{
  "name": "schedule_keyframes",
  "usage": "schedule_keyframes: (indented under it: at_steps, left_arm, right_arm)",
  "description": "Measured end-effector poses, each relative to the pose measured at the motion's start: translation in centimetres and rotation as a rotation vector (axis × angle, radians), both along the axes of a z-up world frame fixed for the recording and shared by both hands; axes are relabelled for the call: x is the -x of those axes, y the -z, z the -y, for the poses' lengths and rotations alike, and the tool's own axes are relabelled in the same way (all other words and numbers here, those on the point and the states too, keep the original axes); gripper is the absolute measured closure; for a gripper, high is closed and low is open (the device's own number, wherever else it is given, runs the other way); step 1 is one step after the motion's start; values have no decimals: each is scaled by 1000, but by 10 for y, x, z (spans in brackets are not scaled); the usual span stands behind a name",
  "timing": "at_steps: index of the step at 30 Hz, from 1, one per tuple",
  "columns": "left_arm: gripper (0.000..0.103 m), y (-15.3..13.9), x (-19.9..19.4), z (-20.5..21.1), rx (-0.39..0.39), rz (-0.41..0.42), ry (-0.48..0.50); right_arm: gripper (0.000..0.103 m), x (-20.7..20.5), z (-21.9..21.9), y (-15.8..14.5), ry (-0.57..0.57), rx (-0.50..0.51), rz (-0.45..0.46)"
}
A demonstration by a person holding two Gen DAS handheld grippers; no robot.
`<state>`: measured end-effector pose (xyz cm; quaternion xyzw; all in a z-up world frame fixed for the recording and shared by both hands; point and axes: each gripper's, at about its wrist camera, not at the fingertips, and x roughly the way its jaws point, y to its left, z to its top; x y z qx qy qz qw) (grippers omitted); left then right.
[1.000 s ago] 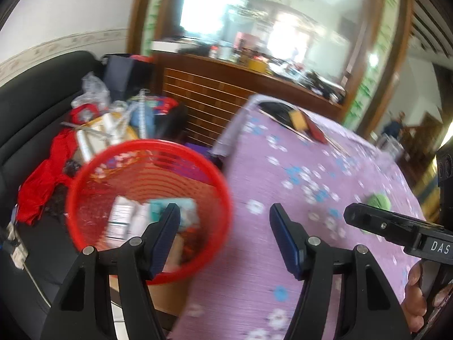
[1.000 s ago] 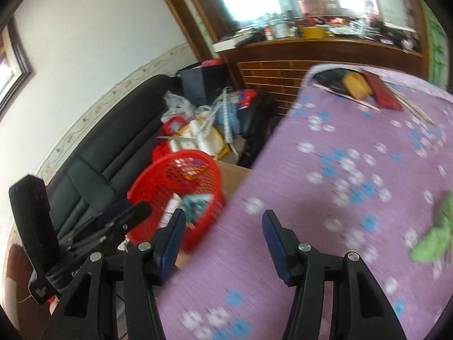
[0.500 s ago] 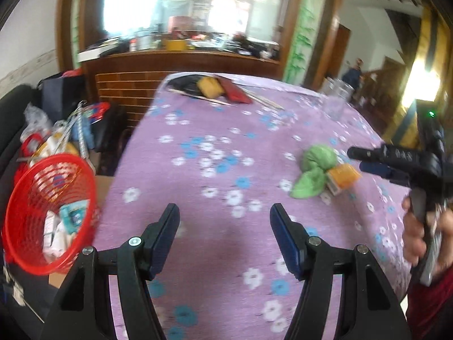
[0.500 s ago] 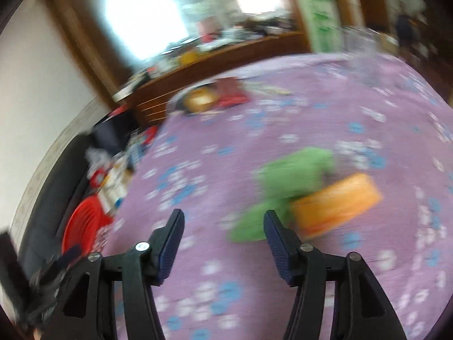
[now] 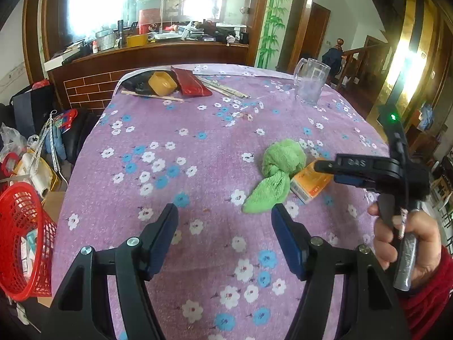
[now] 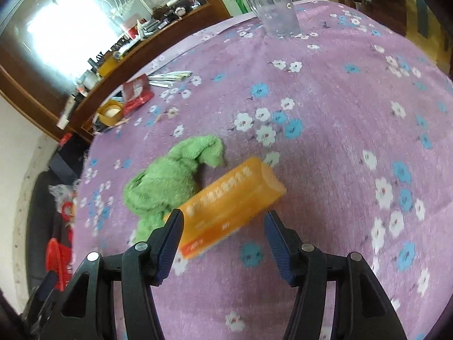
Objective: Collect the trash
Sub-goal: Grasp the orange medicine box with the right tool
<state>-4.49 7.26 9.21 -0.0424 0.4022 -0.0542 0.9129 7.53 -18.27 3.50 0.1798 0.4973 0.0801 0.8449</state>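
Note:
An orange carton (image 6: 232, 201) lies on the purple flowered tablecloth (image 6: 325, 130), touching a crumpled green cloth (image 6: 172, 181) on its left. My right gripper (image 6: 223, 220) stands open just over the carton's near end; its pads do not press on it. The left wrist view shows the same carton (image 5: 310, 182) and cloth (image 5: 279, 170), with the right gripper (image 5: 325, 170) reaching in from the right, held by a hand. My left gripper (image 5: 224, 221) hangs open over bare tablecloth, short of the cloth, with nothing in it. A red mesh basket (image 5: 19, 240) with packets in it stands off the table's left edge.
A glass mug (image 5: 310, 85) stands at the far right of the table. A yellow bowl (image 5: 162, 83), a red pouch (image 5: 191, 85) and chopsticks (image 5: 223, 87) lie at the far edge. Bags and clutter (image 5: 34, 155) cover the black sofa on the left.
Both views have swung from the red basket rightward across the table. The green cloth and orange carton came into view, and the right gripper has closed in over the carton.

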Motion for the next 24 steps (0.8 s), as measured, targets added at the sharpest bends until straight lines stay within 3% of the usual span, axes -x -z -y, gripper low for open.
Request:
schedule_keyframes:
  at_steps: [4,12,24]
  left_arm:
    - [36,3,-9,0,-8,-11,-7]
    - [36,8,-25,0,-9,-35,-25]
    - [36,2,-42,21,-31,-44,-50]
  right_arm:
    - [39,-22,-13,3,-2,25,-14]
    - [37,-33,-43,-6,-77,238,72]
    - [37,-12,-39,13,-152,216,88]
